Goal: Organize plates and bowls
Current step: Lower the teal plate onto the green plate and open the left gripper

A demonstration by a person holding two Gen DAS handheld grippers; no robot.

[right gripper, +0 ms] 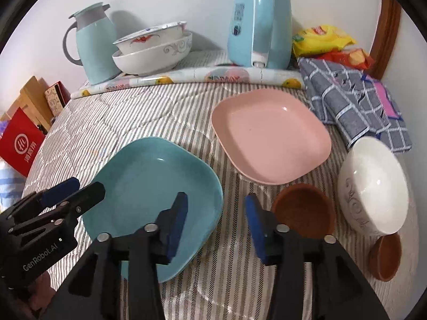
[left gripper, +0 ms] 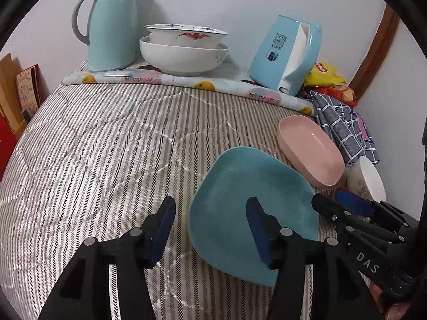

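Note:
A teal square plate (left gripper: 248,202) (right gripper: 152,184) lies on the striped bed cover. A pink square plate (left gripper: 311,150) (right gripper: 269,133) lies behind it to the right. A white patterned bowl (right gripper: 373,184) (left gripper: 367,178) stands at the right, with two brown wooden bowls (right gripper: 304,213) (right gripper: 385,256) in front. My left gripper (left gripper: 210,229) is open, its right finger over the teal plate's near part. My right gripper (right gripper: 216,225) is open above the cover, between the teal plate and the nearer brown bowl. Each gripper shows in the other's view.
Two stacked white bowls (left gripper: 184,50) (right gripper: 152,50) sit at the back on a fruit-print mat (left gripper: 170,80), between a teal jug (left gripper: 112,24) and a teal kettle (left gripper: 288,53). A checked cloth (right gripper: 355,104) and snack bags (right gripper: 325,40) lie at the back right. A red bag (right gripper: 18,141) stands at the left.

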